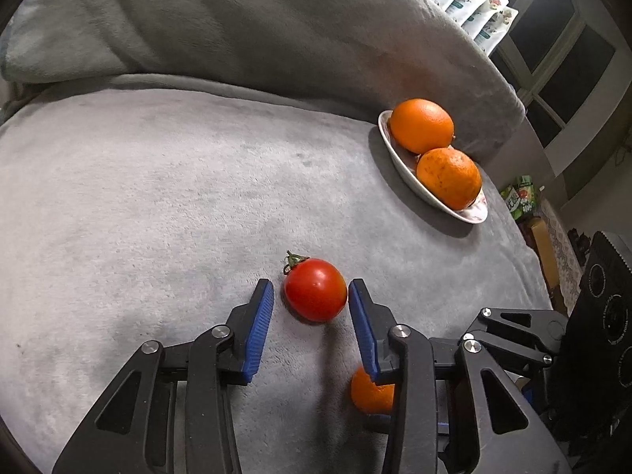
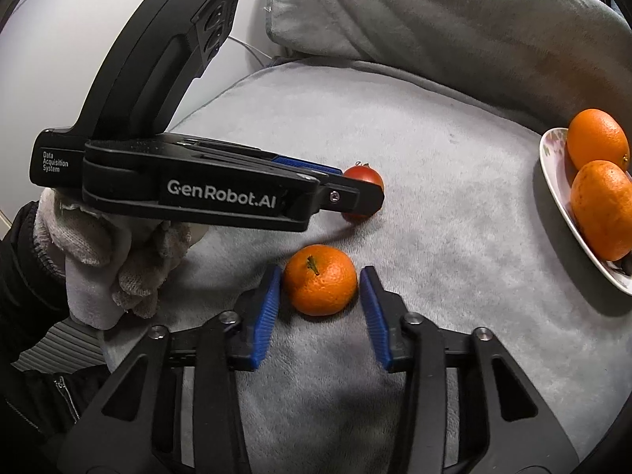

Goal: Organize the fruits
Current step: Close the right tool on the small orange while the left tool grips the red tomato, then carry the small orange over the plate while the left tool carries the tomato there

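We see the left gripper spread wide around the tomato on the grey blanket, its right pad perhaps touching, while the right gripper brackets the mandarin, unclenched, left of the plate bearing 2 oranges.

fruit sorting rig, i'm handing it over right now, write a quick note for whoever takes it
Left gripper: jaws open around the tomato on the grey blanket, not clamped.
Right gripper: jaws open around the loose mandarin, not clamped.
Done: two oranges sit on the plate at the right.
Left: close on each fruit, lift and place; the mandarin likely joins the plate.
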